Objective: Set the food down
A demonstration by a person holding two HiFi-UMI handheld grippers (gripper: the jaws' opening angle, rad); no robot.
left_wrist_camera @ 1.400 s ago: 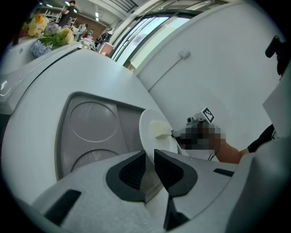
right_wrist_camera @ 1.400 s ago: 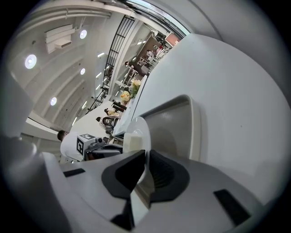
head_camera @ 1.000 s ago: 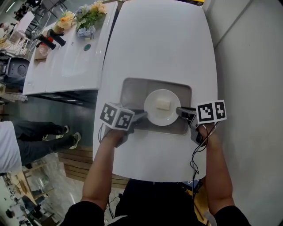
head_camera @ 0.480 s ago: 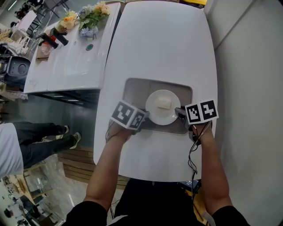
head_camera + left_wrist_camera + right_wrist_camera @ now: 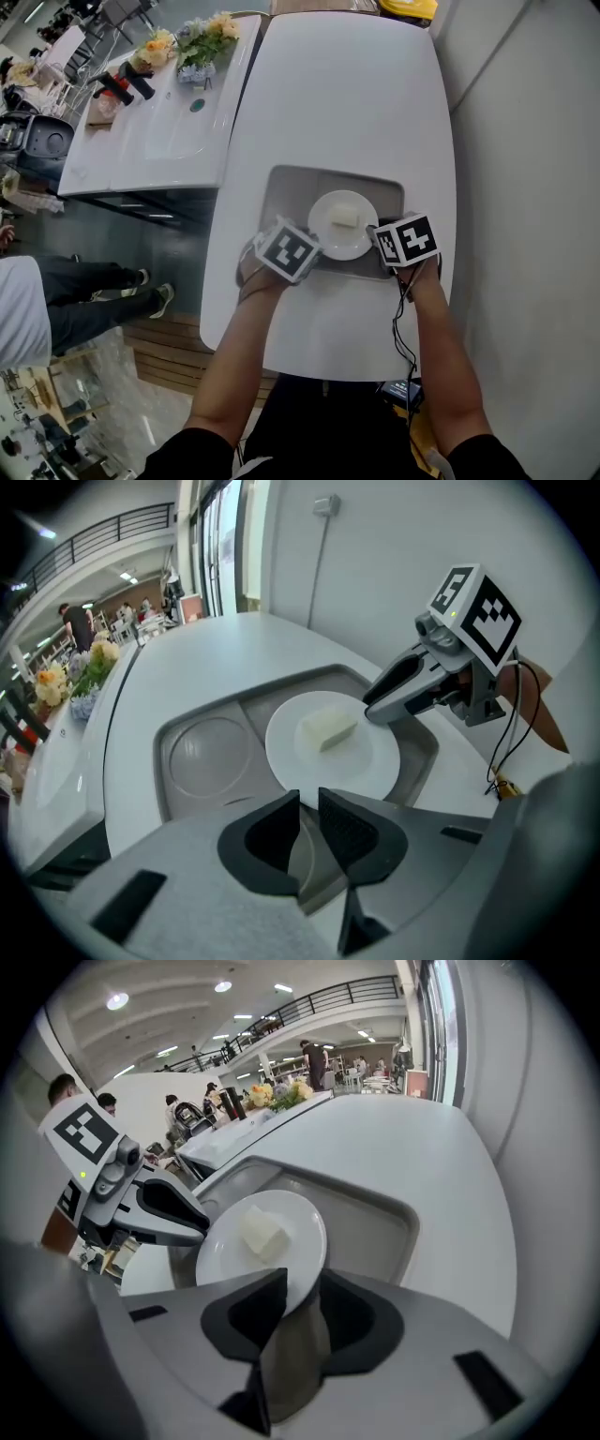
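A white plate (image 5: pixel 328 246) with a pale block of food (image 5: pixel 345 217) rests in the grey tray (image 5: pixel 286 192) on the white table. My left gripper (image 5: pixel 316 252) is at the plate's left rim, its jaws nearly together and pinching that rim (image 5: pixel 300 752) at the fingertips (image 5: pixel 309 794). My right gripper (image 5: pixel 376 233) is at the right rim. Its jaws have just been opening and now stand apart, with the plate's edge (image 5: pixel 225 1251) loosely in the gap (image 5: pixel 302 1283). The food (image 5: pixel 264 1232) lies near the plate's middle.
The tray has a round recess (image 5: pixel 202 757) left of the plate. A second white counter (image 5: pixel 159 131) to the left carries flowers (image 5: pixel 192 42) and red-and-black items (image 5: pixel 117 86). A person's legs (image 5: pixel 94 291) are on the floor at the left. A pale wall (image 5: pixel 525 187) runs along the right.
Both grippers have rolled, so their marker cubes now face further up, and the hands sit closer to the plate. The plate and food have stayed on the tray.
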